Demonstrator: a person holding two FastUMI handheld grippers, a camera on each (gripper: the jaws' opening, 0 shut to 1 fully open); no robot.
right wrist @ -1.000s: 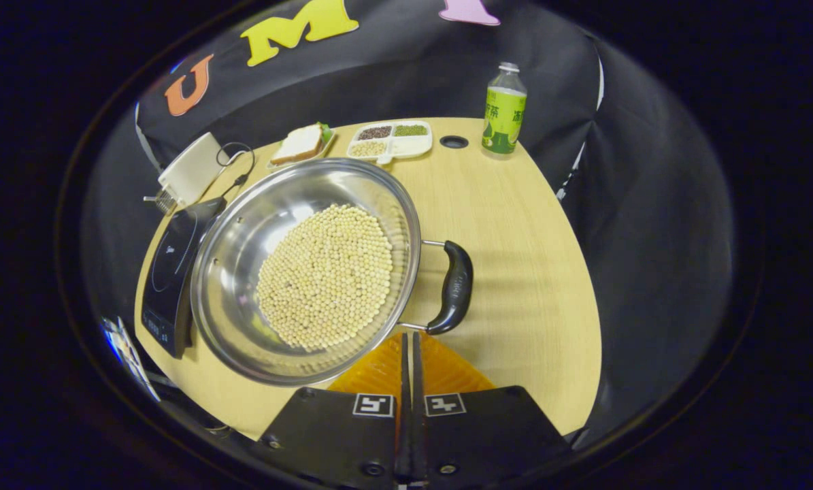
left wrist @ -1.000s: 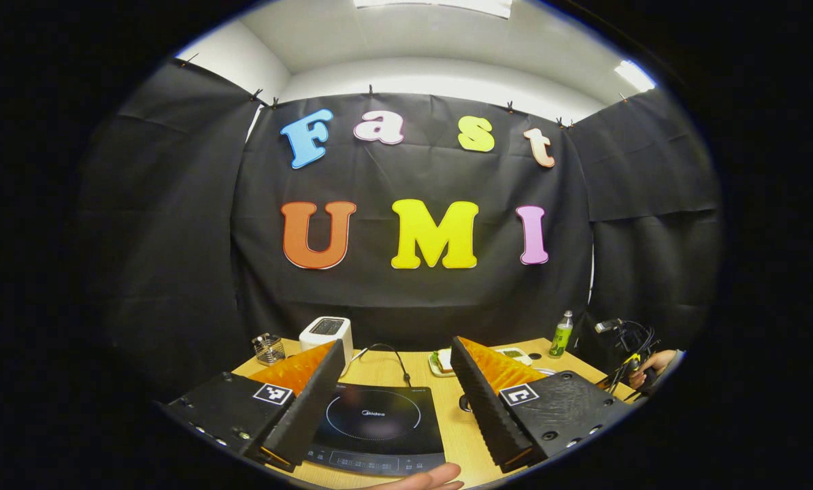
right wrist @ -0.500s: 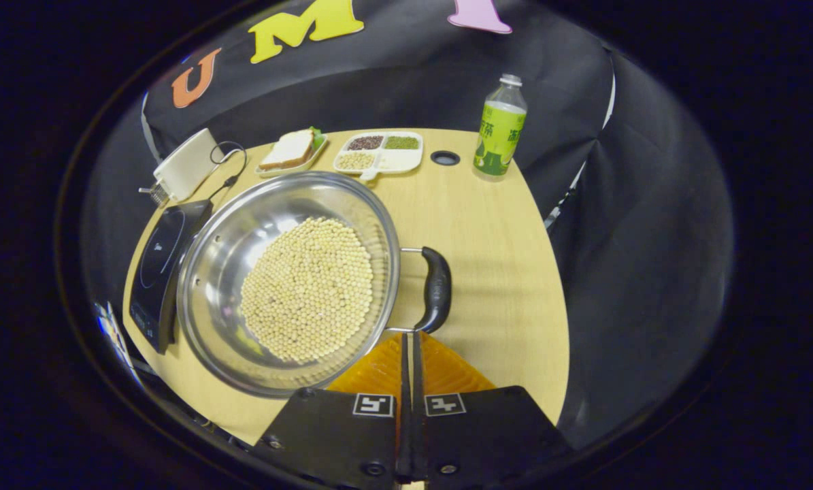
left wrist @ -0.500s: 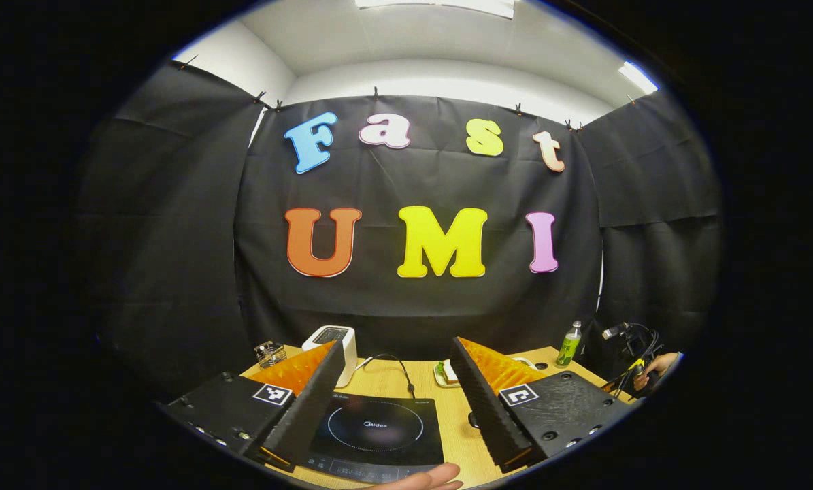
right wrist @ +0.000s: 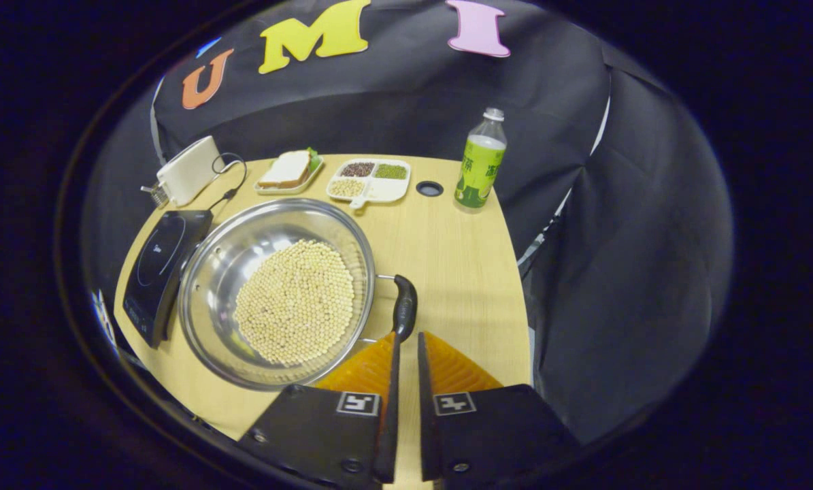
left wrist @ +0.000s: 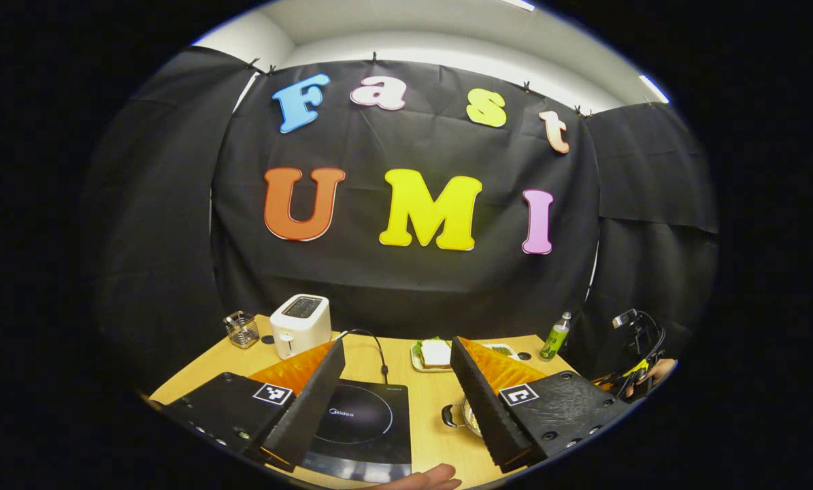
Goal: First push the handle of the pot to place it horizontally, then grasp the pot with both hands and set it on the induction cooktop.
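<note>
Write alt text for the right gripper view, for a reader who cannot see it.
A wide stainless steel pot of pale beans sits on a light wooden table, its black side handle just ahead of the right gripper, whose fingers stand slightly apart. A black induction cooktop lies left of the pot; a green drink bottle stands behind.

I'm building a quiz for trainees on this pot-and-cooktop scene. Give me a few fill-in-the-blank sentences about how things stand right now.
1. The steel pot holds many pale ____.
2. The right gripper sits just behind the pot's black ____.
3. The left gripper has its jaws ____ above the induction cooktop.
4. The green bottle stands ____ on the table.

Missing words: beans; handle; open; upright
</note>
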